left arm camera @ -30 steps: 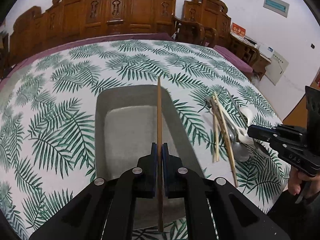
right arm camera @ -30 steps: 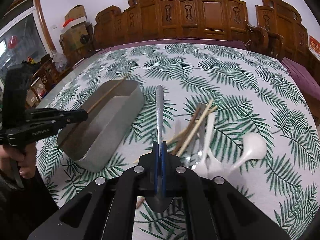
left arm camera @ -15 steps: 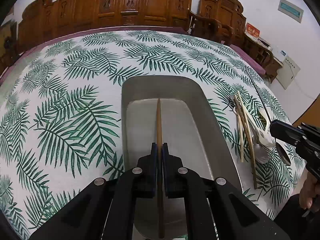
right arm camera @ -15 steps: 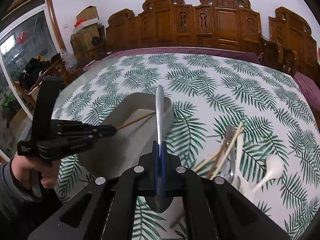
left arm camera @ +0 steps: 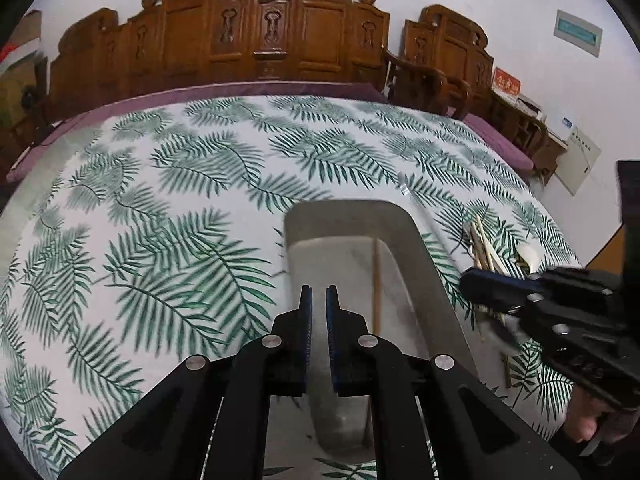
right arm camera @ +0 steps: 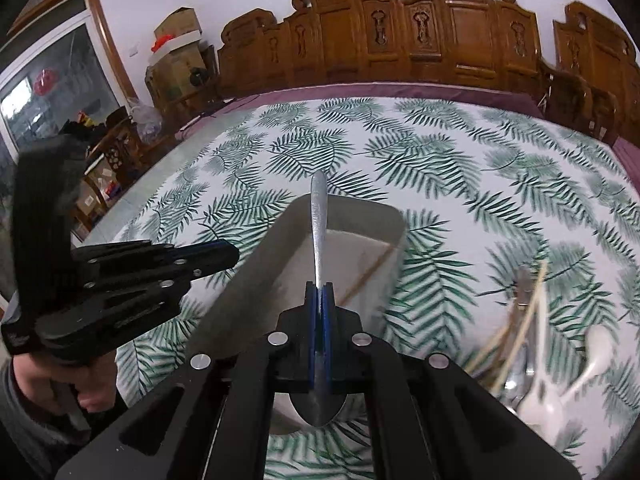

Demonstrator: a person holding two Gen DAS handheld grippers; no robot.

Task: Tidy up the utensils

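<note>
Left wrist view: left gripper hangs over the near end of the long grey metal tray, blue pads a narrow slit apart with nothing between them, released. One thin wooden chopstick lies lengthwise on the tray floor, at about one o'clock from the pads. At three o'clock, the right gripper comes in over the tray's right wall; behind it a loose heap of wooden chopsticks and spoons waits on the palm-leaf tablecloth. Right wrist view: right gripper is clenched on a stainless steel spoon, handle pointing to twelve o'clock over the tray, bowl below the pads. My judgement: lower the spoon along the tray's length, beside the chopstick rather than across it, then let go low. In the way: the left gripper at nine o'clock crowds the tray's left rim. White plastic spoons sit at four o'clock, blurred.
</note>
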